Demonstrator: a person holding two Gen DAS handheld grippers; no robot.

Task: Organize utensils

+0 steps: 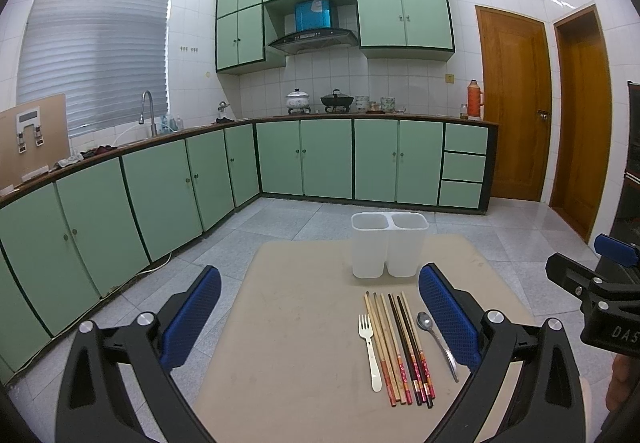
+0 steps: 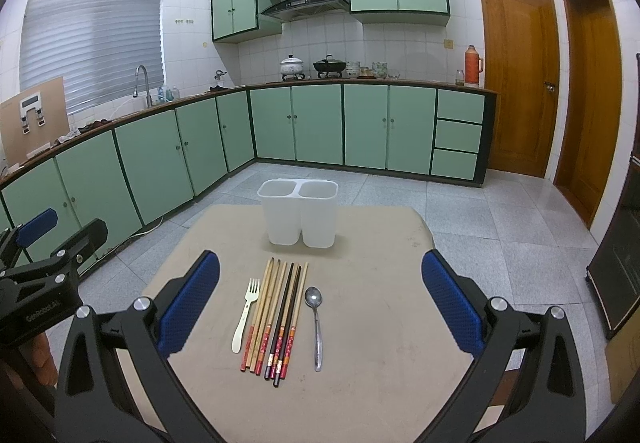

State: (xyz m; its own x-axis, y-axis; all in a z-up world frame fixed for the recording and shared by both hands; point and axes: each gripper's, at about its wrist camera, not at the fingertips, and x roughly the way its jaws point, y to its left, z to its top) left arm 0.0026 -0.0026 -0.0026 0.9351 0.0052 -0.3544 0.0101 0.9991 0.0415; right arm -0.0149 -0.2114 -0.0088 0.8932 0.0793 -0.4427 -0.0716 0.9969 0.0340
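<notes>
Utensils lie in one neat row on the beige surface [image 2: 380,323], with their handles toward the person, so each one can be taken by its near end. From left to right there is a white fork [image 2: 245,317], a bundle of chopsticks [image 2: 276,319] side by side and touching, and a metal spoon [image 2: 315,323] a little apart from them. Behind the row, near the far edge, stands a white holder [image 2: 298,213] with two compartments, both empty as far as can be seen; this is probably where the utensils must go, perhaps sorted by kind.

The left gripper [image 1: 320,317] and the right gripper [image 2: 320,301] both hover above the near side, jaws spread wide and holding nothing. The right one frames the whole row between its blue pads [image 2: 188,307], so it seems better placed for a first pick. Nothing is sorted yet.
</notes>
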